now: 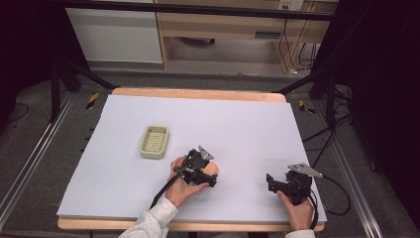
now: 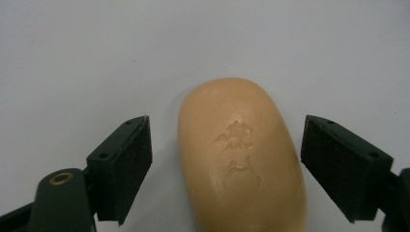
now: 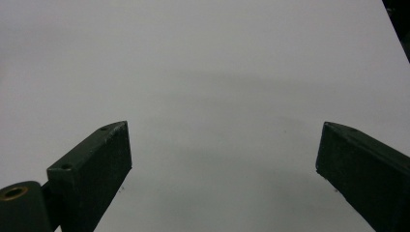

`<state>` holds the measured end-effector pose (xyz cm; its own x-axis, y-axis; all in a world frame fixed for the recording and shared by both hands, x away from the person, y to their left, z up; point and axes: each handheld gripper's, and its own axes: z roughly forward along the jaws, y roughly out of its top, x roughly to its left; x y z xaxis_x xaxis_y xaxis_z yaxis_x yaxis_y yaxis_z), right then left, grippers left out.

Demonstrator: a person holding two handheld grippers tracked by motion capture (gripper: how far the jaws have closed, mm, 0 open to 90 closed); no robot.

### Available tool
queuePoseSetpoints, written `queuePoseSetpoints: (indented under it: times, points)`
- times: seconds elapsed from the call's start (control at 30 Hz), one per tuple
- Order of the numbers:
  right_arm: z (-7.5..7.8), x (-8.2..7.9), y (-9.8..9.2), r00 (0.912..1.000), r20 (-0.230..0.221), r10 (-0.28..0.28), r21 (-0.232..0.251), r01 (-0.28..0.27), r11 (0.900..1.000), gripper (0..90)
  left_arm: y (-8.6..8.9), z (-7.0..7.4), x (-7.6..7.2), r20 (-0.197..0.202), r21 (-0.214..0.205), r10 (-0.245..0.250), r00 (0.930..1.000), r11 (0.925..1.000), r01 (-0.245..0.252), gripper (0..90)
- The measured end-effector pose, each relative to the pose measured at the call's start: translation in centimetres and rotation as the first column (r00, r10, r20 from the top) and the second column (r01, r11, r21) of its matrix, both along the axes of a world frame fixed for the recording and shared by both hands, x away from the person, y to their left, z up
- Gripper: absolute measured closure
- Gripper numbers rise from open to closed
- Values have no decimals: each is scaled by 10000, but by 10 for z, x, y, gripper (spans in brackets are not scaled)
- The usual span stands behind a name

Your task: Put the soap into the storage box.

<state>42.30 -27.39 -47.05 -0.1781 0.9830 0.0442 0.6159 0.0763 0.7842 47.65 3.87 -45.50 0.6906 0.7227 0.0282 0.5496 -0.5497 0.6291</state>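
A peach-coloured soap bar [image 2: 241, 154] with a stamped mark lies on the white sheet, and in the high view the soap bar [image 1: 211, 169] peeks out beside my left gripper [image 1: 200, 171]. In the left gripper view my left gripper [image 2: 225, 164] is open, its jaws standing either side of the bar with gaps on both sides. My right gripper [image 1: 282, 184] rests near the front right of the table, and in its own view the right gripper [image 3: 225, 164] is open over bare sheet. A pale green slotted soap dish [image 1: 154, 142] sits left of centre, beyond the left gripper.
The white sheet [image 1: 237, 129] covers a wooden table [image 1: 198, 92]. Black cables trail from both grippers toward the front edge. Black frame legs and floor cables stand off the table's right and left sides.
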Motion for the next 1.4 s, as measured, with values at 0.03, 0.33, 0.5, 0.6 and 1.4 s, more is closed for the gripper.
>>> queuePoseSetpoints:
  times: [0.03,0.33,0.5,0.6,1.4]
  points:
    - [0,0,0,10000,0,0,0,0,10000,59,0,-1,0,-15,-9,10,10000,10000,-10,181]
    - [0,0,0,10000,-22,38,8,-38,10000,58,-3,-8,2,-185,107,-12,9998,9999,14,184]
    - [0,0,0,10000,-32,52,4,-52,10000,58,-4,-9,3,-334,158,-3,9994,9999,9,192]
    - [0,0,1,10000,-28,58,-2,-58,10000,58,-5,-11,4,-358,188,43,9994,9998,-36,198]
    - [0,0,0,10000,-53,57,-27,-57,10000,58,-5,-12,3,-564,179,70,9984,9998,-60,287]
